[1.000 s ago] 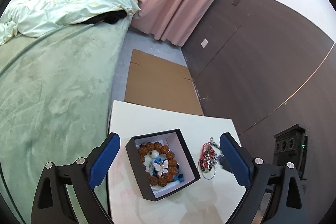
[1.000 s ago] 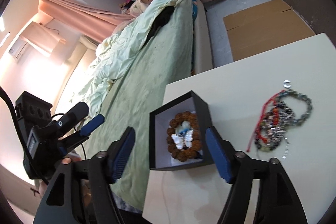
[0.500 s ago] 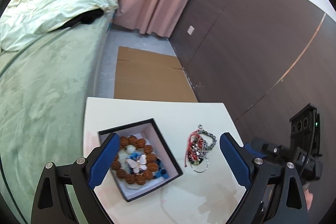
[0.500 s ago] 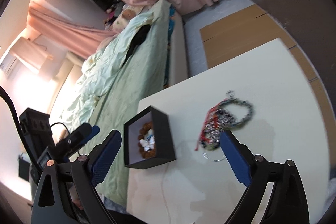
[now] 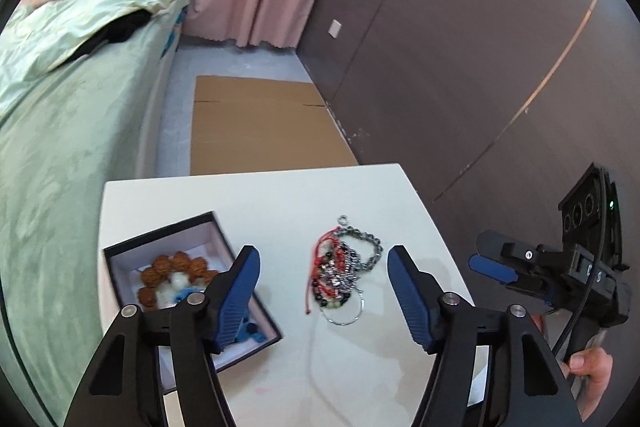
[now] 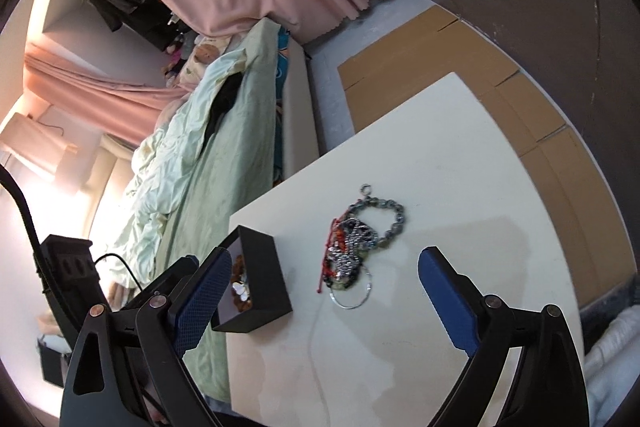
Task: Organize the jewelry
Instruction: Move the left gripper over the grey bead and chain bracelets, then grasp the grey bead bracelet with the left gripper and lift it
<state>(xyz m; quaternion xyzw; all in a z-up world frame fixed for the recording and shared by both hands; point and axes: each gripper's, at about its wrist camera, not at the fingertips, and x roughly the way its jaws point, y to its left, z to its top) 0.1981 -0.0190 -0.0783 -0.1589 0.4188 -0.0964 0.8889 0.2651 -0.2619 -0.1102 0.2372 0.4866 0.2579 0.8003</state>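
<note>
Hovering released, both tongs [image 5: 323,291] [image 6: 324,295] frame the jewelry pile [image 5: 340,267]; left just narrowing, ungrasping.

On the table [image 5: 256,199], the open box [image 5: 188,291] sits left of the jewelry pile [image 5: 344,267] — bed [image 5: 60,147] further left.

A white table [image 5: 280,195] is seen with two things laid directly on its top. An open black box [image 5: 132,251] with a pale lining is set near the table's left edge, with beaded jewelry held inside it. A tangled heap of bracelets [image 5: 340,267], made up of red cord, dark beads, silver chain and a thin wire ring, is spread beside the box, apart from it.
</note>
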